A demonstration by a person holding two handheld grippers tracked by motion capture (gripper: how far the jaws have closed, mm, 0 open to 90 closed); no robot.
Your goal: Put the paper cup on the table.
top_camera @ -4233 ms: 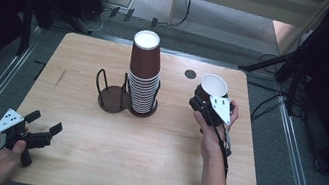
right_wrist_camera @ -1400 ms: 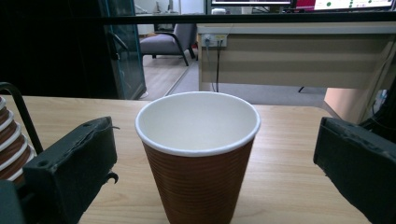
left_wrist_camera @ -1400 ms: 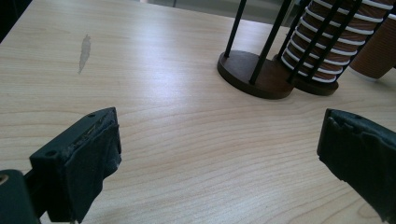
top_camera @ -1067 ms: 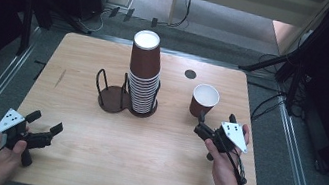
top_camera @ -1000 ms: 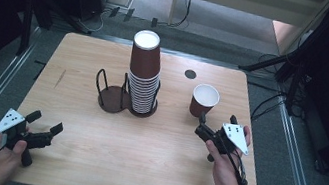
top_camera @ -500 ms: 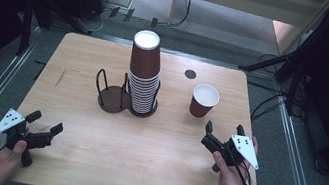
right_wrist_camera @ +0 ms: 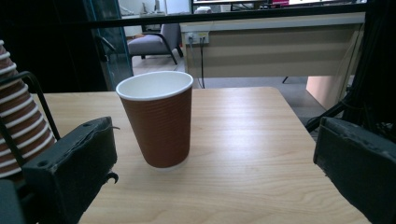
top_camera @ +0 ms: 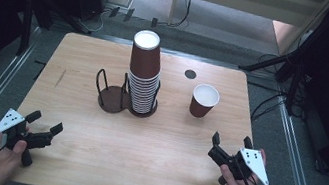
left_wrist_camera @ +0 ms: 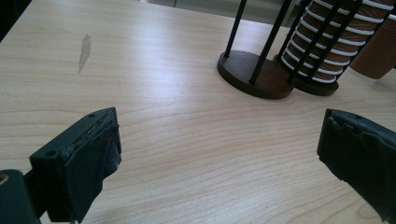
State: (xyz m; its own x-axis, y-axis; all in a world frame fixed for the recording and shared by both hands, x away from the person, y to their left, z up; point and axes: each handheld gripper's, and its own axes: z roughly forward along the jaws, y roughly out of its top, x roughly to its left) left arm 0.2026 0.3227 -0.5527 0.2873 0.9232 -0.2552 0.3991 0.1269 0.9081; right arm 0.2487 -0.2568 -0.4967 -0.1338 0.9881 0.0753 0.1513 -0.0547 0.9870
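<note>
Nearest the person, the right claw (top_camera: 230, 147) sits low over the near right part of the wooden worktop (top_camera: 139, 169), its two black jaws spread wide with nothing between them. Beyond it, well apart from the jaw tips and slightly toward the table's middle, stands a single paper cup (top_camera: 204, 100), upright with its mouth up; in the right gripper view the paper cup (right_wrist_camera: 156, 118) stands on the worktop ahead, between the lines of the two jaws but clear of both. It is brown with fine ribbing on its wall, a white rolled rim and a white inside, and no writing can be read on it. At the near left corner the left claw (top_camera: 45, 122) also stands open and empty, resting by the worktop's edge. Farther in, near the centre, a black wire cup holder (top_camera: 113, 95) with a round dark base stands beside a tall stack of upturned brown cups (top_camera: 144, 74), held in its own ring. A small dark round spot (top_camera: 190, 74) marks the worktop behind the single cup.
</note>
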